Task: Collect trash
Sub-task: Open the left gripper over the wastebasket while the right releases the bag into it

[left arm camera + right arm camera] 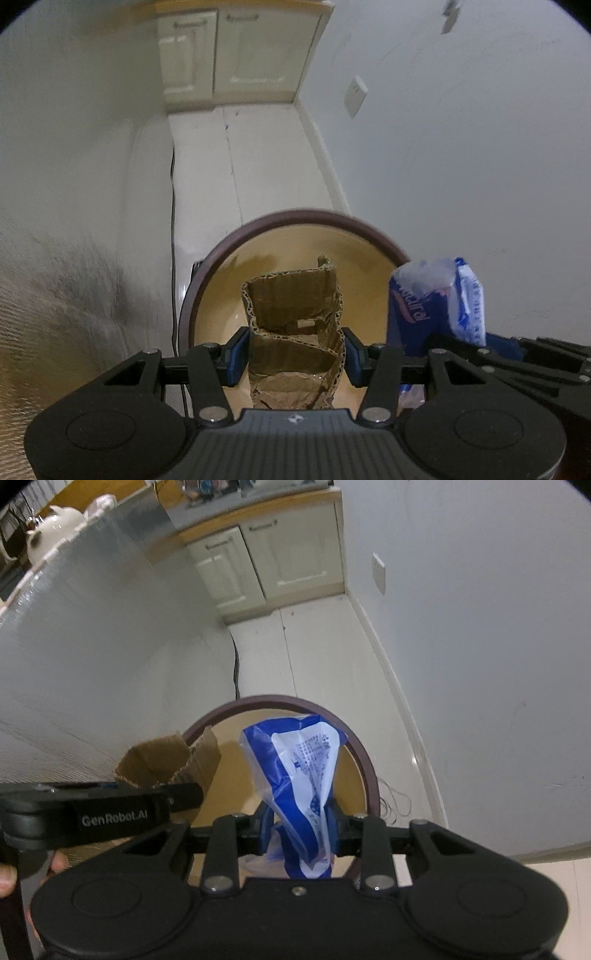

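**Tools over the bin, both loaded: drop cleanly inside the rim**

Your left tool (295, 350) pinches a piece of torn corrugated cardboard (295, 317) between its blue pads, and your right tool (297, 827) is pressed nearly together on a crumpled blue-and-white plastic wrapper (299, 775). Both hang above the round bin (236, 236), which fills the lower centre of each view, its dark rim ringing a bare tan inside.

To finish this step well, bring each piece fully inside the rim before you spread the pads. In the left view the cardboard sits squarely over the opening, so it looks ready to go. The wrapper is the trickier one: in the left view it shows at the lower right, over the rim's right edge, though the right view puts it over the opening. Shift it toward the middle first. Let the stiff cardboard go first, I'd judge, so it does not catch the other tool alongside.

The cardboard is brown, folded into a rough open box shape, its fluted edges ragged and its lower part torn. It should fall straight. The wrapper is thin, glossy film, printed blue with a white panel of small text, bunched where the pads grip it and fanning out beyond them. Light film like this may cling to a pad or drift, so open wide.
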The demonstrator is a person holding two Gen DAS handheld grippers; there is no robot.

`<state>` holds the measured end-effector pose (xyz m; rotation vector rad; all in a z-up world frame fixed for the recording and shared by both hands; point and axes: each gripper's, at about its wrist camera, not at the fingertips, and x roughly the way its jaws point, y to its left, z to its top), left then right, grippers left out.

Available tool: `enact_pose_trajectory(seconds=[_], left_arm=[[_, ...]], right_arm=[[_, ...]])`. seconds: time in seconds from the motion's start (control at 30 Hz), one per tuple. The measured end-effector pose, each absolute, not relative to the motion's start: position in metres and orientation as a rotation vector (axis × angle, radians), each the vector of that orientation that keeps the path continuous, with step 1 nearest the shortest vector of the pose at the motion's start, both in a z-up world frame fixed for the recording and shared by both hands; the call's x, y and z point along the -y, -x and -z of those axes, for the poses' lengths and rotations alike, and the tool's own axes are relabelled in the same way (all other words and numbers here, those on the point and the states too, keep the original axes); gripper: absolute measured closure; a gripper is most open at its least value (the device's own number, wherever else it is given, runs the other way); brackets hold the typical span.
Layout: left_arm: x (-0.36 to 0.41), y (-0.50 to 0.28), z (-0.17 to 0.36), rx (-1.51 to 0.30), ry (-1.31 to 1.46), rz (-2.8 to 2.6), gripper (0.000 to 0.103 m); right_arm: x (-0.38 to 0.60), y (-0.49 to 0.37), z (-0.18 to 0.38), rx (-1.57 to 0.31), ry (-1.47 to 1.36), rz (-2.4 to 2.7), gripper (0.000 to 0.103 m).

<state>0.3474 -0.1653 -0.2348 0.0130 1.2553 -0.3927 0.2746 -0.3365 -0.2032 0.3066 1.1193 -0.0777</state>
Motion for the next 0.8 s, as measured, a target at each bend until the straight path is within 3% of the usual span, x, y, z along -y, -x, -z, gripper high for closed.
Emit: enact_pose_trajectory(seconds=[0.5,0.8], left_arm=[[0.156,-0.364,0.262,-1.320,0.026,0.312,0.050],[0.153,-0.366,0.266,-1.314,0.015,0.287,0.036]], right_arm=[[0.339,-0.299,0.234,-1.206,-0.291,0.061,0.071],[0.337,-0.302,0.238,-1.219,-0.289,0.062,0.069]])
